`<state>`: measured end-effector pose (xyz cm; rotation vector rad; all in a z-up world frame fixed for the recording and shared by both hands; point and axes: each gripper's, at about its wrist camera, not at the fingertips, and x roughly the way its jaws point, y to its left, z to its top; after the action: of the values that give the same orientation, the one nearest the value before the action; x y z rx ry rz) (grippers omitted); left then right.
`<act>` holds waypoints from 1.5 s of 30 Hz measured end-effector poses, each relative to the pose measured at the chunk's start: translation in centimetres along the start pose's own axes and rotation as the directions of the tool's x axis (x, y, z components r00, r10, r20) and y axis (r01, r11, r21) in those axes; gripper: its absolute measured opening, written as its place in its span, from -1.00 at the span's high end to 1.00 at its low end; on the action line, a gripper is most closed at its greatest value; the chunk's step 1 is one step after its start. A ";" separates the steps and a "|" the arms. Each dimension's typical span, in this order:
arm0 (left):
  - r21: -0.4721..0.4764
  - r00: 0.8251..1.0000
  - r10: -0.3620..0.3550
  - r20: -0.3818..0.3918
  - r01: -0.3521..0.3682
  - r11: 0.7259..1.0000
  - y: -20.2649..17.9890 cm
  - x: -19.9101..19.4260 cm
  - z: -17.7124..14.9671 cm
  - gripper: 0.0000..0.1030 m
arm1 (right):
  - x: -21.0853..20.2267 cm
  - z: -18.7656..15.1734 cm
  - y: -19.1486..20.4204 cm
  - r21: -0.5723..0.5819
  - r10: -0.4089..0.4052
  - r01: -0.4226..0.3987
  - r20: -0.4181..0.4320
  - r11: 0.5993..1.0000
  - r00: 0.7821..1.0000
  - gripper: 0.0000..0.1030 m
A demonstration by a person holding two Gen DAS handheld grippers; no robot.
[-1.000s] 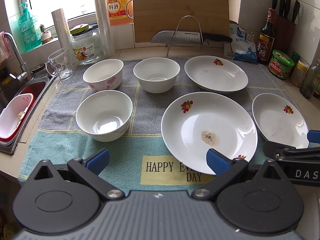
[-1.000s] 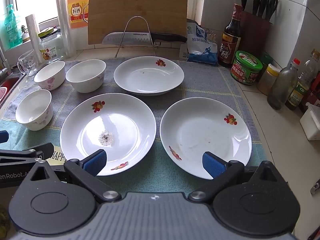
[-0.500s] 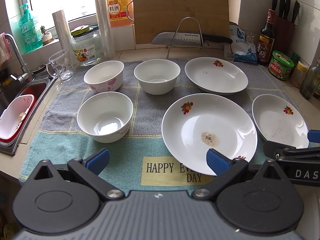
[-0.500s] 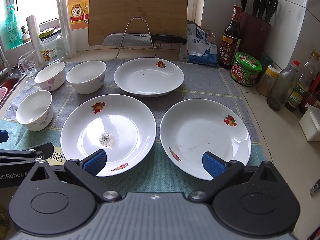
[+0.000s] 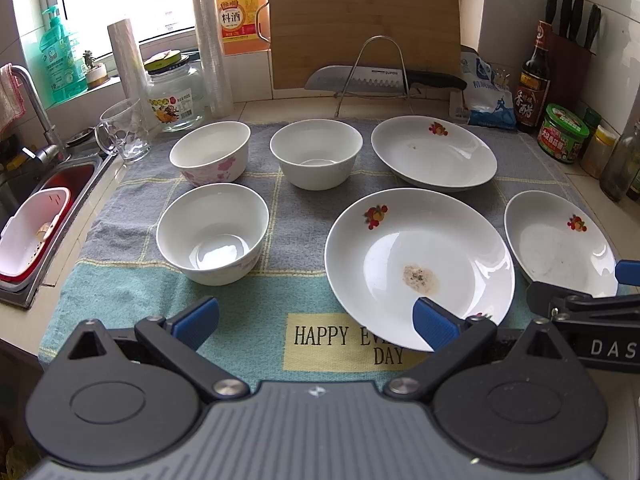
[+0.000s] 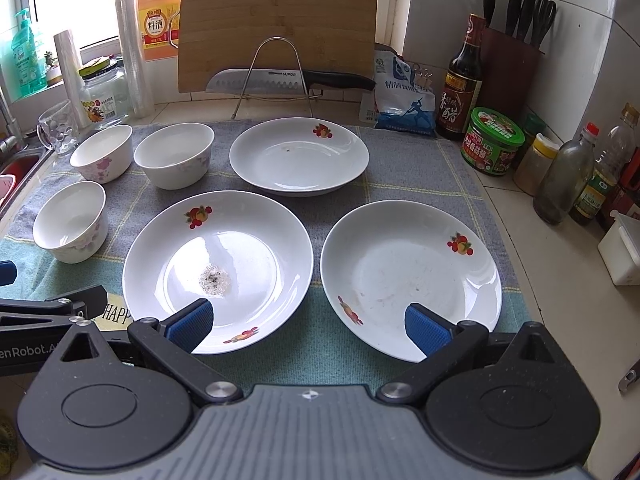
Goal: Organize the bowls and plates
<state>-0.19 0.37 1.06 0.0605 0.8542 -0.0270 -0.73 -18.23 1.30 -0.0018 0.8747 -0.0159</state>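
Hovering w/ jaws apart over the mat's (image 5: pixel 132 296) near edge: left gripper (image 5: pixel 316 320) & right gripper (image 6: pixel 308 326). 3 plates (image 6: pixel 256 220), 3 bowls (image 5: pixel 212 236) on mat. Only left view shows sink basket (image 5: pixel 24 240); only right shows white box (image 6: pixel 622 248).

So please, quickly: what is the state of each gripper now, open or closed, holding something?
Left gripper: open, holding nothing, above the towel.
Right gripper: open, holding nothing, in front of two plates.
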 end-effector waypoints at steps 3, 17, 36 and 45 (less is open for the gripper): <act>-0.002 1.000 0.002 0.003 -0.002 1.000 0.0 -0.1 0.0 -0.98 | -0.1 0.0 0.1 -0.003 0.000 0.000 0.004 1.000 1.000 -1.00; 0.001 1.000 0.001 0.007 -0.001 1.000 0.0 -0.2 0.0 -0.98 | -0.3 -0.2 0.1 -0.004 -0.002 0.002 0.012 1.000 1.000 -1.00; 0.005 0.999 -0.019 0.026 0.019 1.000 0.2 0.0 -0.2 -0.98 | -0.6 -0.1 0.3 0.002 -0.025 0.025 0.020 1.000 1.000 -1.00; 0.029 0.998 -0.044 0.051 0.042 0.999 0.9 0.2 0.4 -0.98 | -0.9 0.2 0.9 0.011 -0.044 0.044 0.038 0.999 0.998 -1.00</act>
<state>0.27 1.22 1.23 0.0677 0.8037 -0.0804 -1.16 -17.35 2.08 -0.0123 0.8359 -0.0612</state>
